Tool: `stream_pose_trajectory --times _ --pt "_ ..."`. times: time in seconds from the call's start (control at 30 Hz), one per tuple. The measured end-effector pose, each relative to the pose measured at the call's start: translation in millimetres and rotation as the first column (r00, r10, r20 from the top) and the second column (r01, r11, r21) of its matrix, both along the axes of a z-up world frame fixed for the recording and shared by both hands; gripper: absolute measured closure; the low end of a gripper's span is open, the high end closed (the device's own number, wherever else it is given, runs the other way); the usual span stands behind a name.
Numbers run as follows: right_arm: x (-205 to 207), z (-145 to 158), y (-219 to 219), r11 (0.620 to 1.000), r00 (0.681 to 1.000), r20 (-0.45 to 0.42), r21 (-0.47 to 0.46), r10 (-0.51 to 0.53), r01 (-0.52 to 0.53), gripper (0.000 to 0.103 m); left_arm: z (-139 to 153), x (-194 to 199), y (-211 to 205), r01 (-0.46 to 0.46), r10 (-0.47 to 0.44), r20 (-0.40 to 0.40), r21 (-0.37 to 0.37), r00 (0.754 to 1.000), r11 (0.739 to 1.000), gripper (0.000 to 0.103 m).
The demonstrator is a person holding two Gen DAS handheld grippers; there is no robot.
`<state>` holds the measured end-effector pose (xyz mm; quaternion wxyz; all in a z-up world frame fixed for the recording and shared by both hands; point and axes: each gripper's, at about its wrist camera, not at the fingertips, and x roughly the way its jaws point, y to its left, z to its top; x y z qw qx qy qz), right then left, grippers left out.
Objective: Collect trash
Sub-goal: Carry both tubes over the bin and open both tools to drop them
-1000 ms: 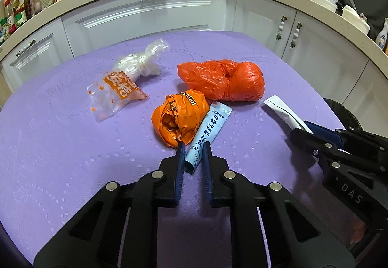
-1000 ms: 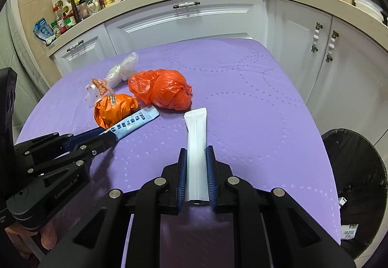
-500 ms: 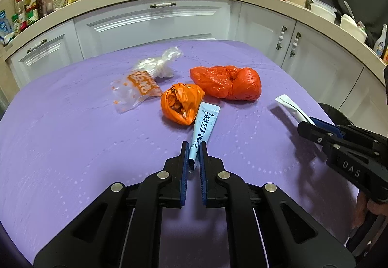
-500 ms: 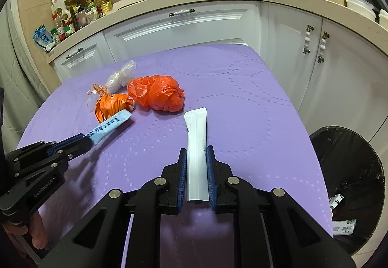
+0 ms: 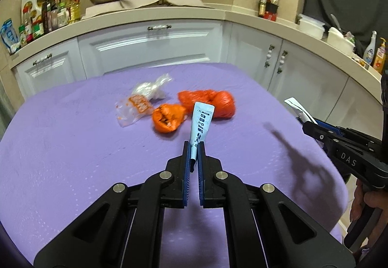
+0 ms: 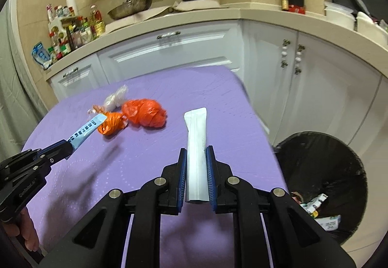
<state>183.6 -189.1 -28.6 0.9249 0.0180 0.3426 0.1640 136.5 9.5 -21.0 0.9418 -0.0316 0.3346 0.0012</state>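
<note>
My left gripper (image 5: 193,146) is shut on a light blue sachet (image 5: 201,121) and holds it above the purple table (image 5: 72,159); it also shows in the right wrist view (image 6: 86,131). My right gripper (image 6: 196,155) is shut on a long white pouch (image 6: 197,142), lifted over the table's right side; it shows at the right in the left wrist view (image 5: 297,108). On the table lie a large orange bag (image 5: 208,105), a small orange bag (image 5: 168,117) and a clear wrapper with orange print (image 5: 135,108).
A black-lined trash bin (image 6: 322,180) with some trash inside stands on the floor right of the table. White cabinets (image 5: 155,50) and a cluttered counter with bottles (image 5: 46,18) run behind the table.
Both grippers have risen and pulled back, lifting the blue sachet and the white pouch off the table. The orange bags and the clear wrapper stay where they were.
</note>
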Motion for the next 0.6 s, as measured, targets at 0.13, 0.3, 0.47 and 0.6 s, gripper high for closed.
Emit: stream_pose_trajectory --times 0.13,0.3,0.47,0.6 --pt "-7 8 -23 0.999 0.998 0.030 0.002 -0.053 0.053 0.086 8 -1 -22 0.031 -0.031 0.031 -0.005 0.999 0.999 0.098" --pt "-13 14 -59 0.991 0.989 0.059 0.004 -0.133 0.133 0.086 17 2 -58 0.094 -0.093 0.066 -0.012 0.993 0.995 0.098" --pt "-17 15 -95 0.975 0.972 0.077 0.002 -0.220 0.221 0.086 18 14 -103 0.180 -0.177 0.083 -0.024 0.981 0.983 0.098" --pt "-20 13 -125 0.959 0.955 0.086 0.005 -0.283 0.284 0.086 16 24 -142 0.239 -0.236 0.096 -0.026 0.967 0.971 0.098"
